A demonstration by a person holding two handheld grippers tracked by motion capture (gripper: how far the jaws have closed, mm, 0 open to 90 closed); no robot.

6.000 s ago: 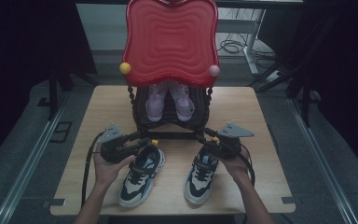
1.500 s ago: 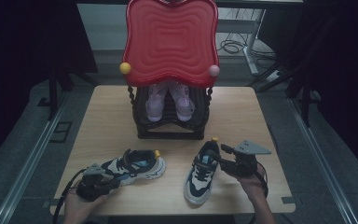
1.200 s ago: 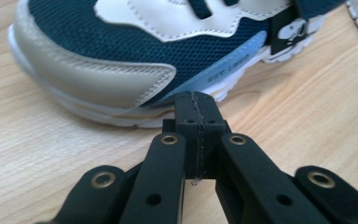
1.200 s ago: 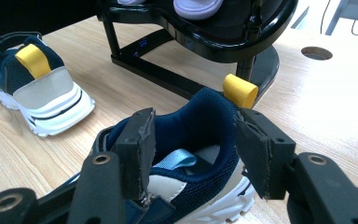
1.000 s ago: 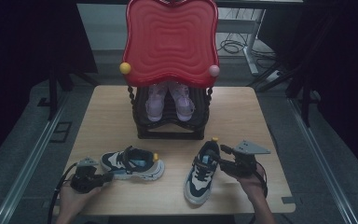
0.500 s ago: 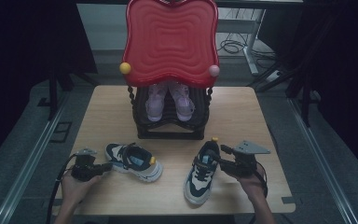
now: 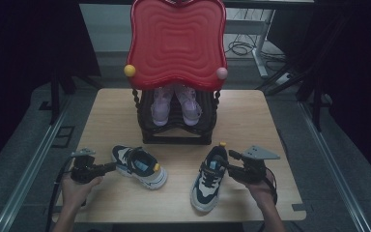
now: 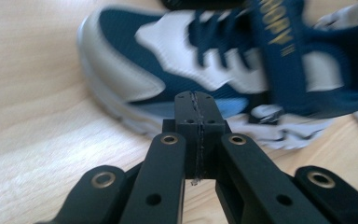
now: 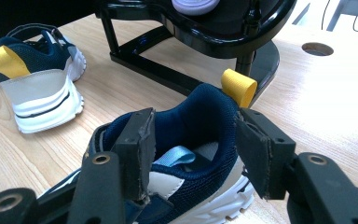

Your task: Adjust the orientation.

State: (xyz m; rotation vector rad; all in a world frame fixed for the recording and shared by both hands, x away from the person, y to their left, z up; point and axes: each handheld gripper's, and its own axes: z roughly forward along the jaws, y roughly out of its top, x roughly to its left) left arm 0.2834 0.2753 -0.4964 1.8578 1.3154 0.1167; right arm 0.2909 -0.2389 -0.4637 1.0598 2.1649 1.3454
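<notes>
Two navy-and-white sneakers with yellow heel tabs lie on the wooden table (image 7: 251, 125). The left sneaker (image 7: 140, 166) lies crosswise with its toe toward my left gripper (image 7: 110, 166). That gripper is shut with nothing between its jaws, and its tip (image 8: 196, 116) is against the sneaker's white sole edge (image 8: 135, 121). The right sneaker (image 7: 207, 181) points toward the person. My right gripper (image 9: 198, 135) is open and straddles its padded heel collar (image 9: 205, 116), just below the yellow tab (image 9: 237, 86).
A black rack (image 7: 176, 128) with a tall red wavy back panel (image 7: 176, 43) stands at the table's middle back and holds a pair of lilac shoes (image 7: 174, 104). Its base (image 9: 168, 70) is right beyond the right sneaker. The table's front edge is near both hands.
The left gripper has moved away from the person along the table's left side, and the left sneaker has swung with it, its toe now pointing up-left. The right gripper and sneaker stayed still.
</notes>
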